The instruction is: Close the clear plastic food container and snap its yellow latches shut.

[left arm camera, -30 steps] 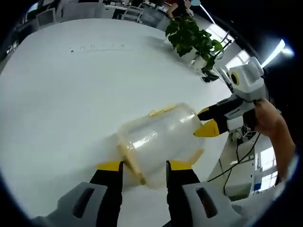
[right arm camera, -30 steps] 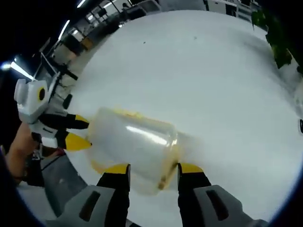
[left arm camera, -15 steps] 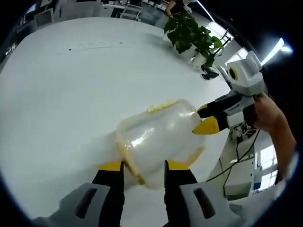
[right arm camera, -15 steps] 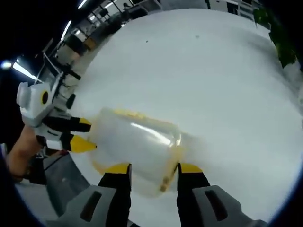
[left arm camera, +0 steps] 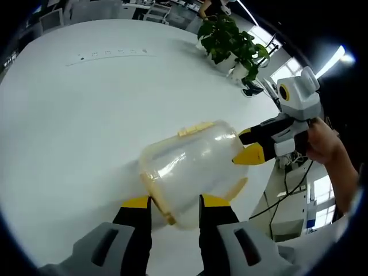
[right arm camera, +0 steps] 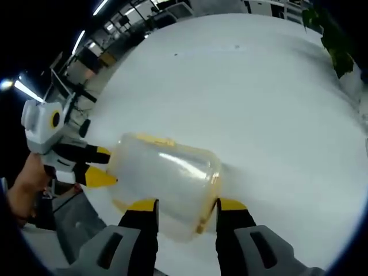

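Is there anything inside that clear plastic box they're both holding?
The clear container looks empty; through its walls only the white table shows. Glare blurs parts of it.

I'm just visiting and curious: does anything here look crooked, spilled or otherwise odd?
One thing: the container is not standing upright. It is tipped on its side above the white table, held between the left gripper and the right gripper, one at each end. Nothing looks spilled or broken. The plant stands upright at the table's far edge.
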`<state>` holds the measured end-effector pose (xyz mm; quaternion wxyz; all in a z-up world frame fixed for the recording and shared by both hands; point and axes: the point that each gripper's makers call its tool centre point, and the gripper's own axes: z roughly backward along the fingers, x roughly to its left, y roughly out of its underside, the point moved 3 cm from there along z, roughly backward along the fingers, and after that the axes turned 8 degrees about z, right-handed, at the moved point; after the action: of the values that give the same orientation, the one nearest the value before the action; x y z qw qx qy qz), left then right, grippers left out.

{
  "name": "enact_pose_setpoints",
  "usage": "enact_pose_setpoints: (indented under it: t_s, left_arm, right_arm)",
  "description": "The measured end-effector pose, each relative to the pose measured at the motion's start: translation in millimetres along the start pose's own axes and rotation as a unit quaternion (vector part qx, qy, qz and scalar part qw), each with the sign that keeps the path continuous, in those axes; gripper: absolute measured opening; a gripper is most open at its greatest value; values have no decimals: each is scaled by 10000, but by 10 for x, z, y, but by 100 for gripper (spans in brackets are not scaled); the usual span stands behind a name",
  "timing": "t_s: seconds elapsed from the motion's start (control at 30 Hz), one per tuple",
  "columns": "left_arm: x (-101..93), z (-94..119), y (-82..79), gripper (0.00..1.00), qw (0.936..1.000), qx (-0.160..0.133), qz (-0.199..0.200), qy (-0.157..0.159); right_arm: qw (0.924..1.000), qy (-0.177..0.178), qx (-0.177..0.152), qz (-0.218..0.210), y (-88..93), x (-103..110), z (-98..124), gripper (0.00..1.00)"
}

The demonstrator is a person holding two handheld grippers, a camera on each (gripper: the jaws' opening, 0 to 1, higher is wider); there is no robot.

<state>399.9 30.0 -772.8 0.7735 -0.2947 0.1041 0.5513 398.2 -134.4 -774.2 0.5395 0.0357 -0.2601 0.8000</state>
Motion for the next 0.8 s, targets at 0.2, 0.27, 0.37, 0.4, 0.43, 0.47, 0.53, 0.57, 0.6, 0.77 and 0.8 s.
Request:
enact_pose_setpoints:
  t_s: [0.2, 0.27, 0.37, 0.4, 0.43, 0.47, 0.53, 0.57, 0.6, 0.77, 0.8]
  left_arm:
    - [5, -1, -8, 30, 10000, 5, -2, 9]
    - [4, -1, -11, 31, 10000, 2, 32, 29]
    - [-5, -10, -22, 32, 10000, 44, 27, 32]
    - [-2, -10, -24, 32, 10000, 55, 38, 31]
    - [0, -11, -19, 32, 10000, 58, 44, 37]
    - [4, -8, -16, 32, 10000, 52, 39, 51]
    - [1, -4, -14, 33, 10000, -14, -57, 81]
    - [3, -4, -8, 33, 9999, -28, -10, 98]
    - [6, -2, -8, 33, 9999, -41, -9, 113]
    - [-9, -12, 3, 36, 9997, -53, -168, 153]
    - [-5, -13, 5, 37, 9996, -44, -237, 147]
  right_arm:
    - [9999, 21, -91, -46, -3, 1, -1, 38]
    - [9999, 35, -97, -52, -9, 1, -8, 39]
    - [9999, 52, -93, -31, -17, 10, -12, 41]
    - [9999, 62, -92, -26, -14, 13, -11, 41]
    - [9999, 65, -94, -23, -15, 15, -13, 41]
    - [9999, 75, -123, 30, -13, 23, -16, 42]
    - [9999, 61, -121, 78, -7, 53, -38, 46]
    - [9999, 56, -91, 83, -4, 68, -51, 48]
    - [9999, 54, -86, 107, 3, 80, -56, 49]
    - [9998, 46, -93, 172, 15, 70, -46, 50]
    - [9997, 52, -103, 194, 15, 64, -39, 49]
